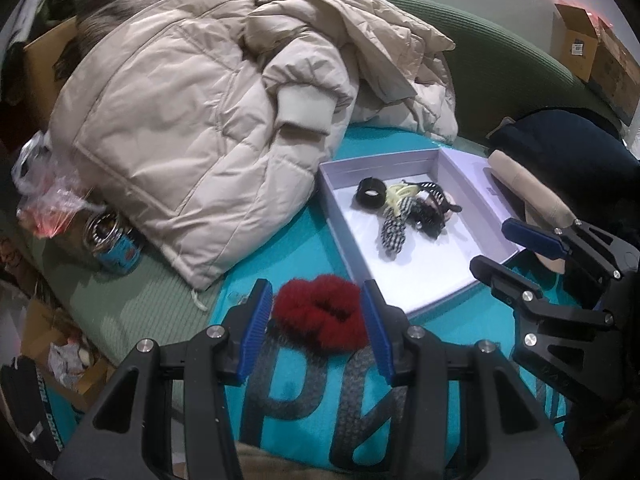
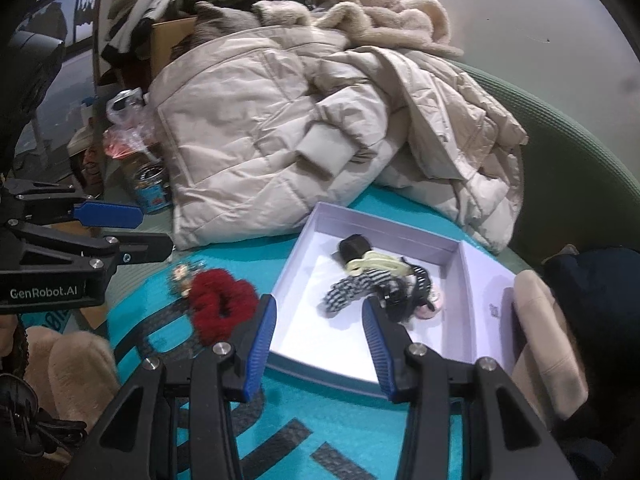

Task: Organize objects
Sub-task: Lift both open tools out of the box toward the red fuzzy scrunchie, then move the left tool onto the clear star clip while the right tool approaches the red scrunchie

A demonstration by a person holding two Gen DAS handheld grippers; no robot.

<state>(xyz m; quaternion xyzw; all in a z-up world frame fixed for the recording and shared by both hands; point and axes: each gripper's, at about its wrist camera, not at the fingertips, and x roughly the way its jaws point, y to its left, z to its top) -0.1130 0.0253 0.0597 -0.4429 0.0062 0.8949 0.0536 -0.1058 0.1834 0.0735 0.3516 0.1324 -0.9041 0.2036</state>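
A red fuzzy scrunchie (image 1: 320,312) lies on the turquoise cloth (image 1: 440,328), between the open jaws of my left gripper (image 1: 316,316). It also shows in the right wrist view (image 2: 222,306), with a small floral hair clip (image 2: 182,274) beside it. A shallow white box (image 1: 336,204) holds a black band (image 1: 370,194), a yellow claw clip (image 1: 394,196), a checked clip (image 1: 394,230) and dark hair ties. My right gripper (image 2: 320,320) is open and empty over the box's near edge (image 2: 320,372); it shows at the right of the left wrist view (image 1: 508,248).
A beige puffer jacket (image 1: 192,128) is heaped behind the box. A small tin can (image 1: 114,242) and a plastic bag (image 1: 48,196) lie at the left. Cardboard boxes (image 1: 596,48) stand at the far right. A dark garment (image 2: 600,292) lies right of the box.
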